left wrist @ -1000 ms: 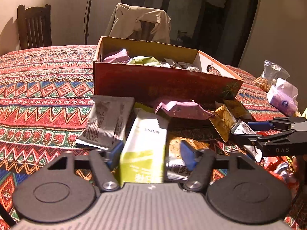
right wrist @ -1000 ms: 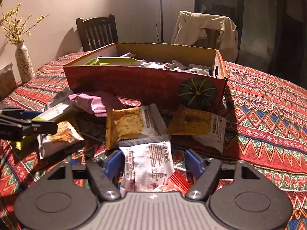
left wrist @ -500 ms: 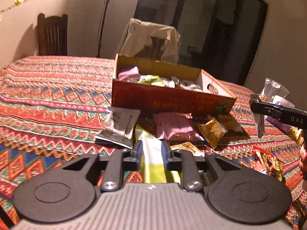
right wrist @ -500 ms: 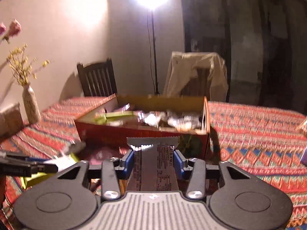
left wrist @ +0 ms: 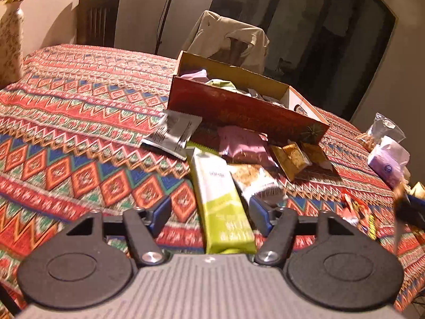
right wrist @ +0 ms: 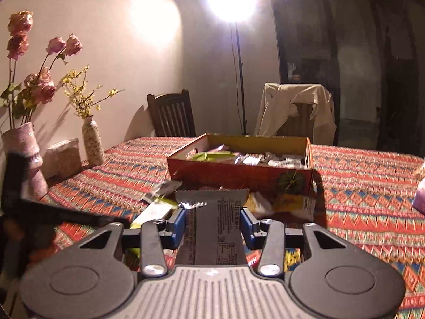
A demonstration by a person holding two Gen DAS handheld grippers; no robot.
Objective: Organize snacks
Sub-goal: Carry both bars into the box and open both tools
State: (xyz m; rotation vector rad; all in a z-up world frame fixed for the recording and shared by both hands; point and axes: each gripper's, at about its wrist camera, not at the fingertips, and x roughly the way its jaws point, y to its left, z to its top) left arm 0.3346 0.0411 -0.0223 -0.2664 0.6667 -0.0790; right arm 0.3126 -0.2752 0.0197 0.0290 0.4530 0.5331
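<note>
A red cardboard box (left wrist: 239, 111) with several snack packets in it stands mid-table; it also shows in the right wrist view (right wrist: 239, 175). My left gripper (left wrist: 209, 212) is open, its jaws wide apart, with a green and white snack bar (left wrist: 220, 199) lying on the cloth between them. My right gripper (right wrist: 212, 226) is shut on a silver snack packet (right wrist: 212, 223) and holds it raised above the table, in front of the box. Loose packets lie before the box: a silver one (left wrist: 175, 133), a pink one (left wrist: 244, 143), golden ones (left wrist: 292, 156).
A patterned red tablecloth (left wrist: 79, 133) covers the table. Vases with flowers (right wrist: 90, 141) stand at the left edge. Bagged snacks (left wrist: 385, 154) lie at the right. Two chairs (right wrist: 172, 117) stand behind the table, one draped with a jacket. A lamp shines behind.
My left gripper was shut on the green bar half a second ago and has opened; the bar lies on the cloth. My right gripper has lifted the silver packet higher.
</note>
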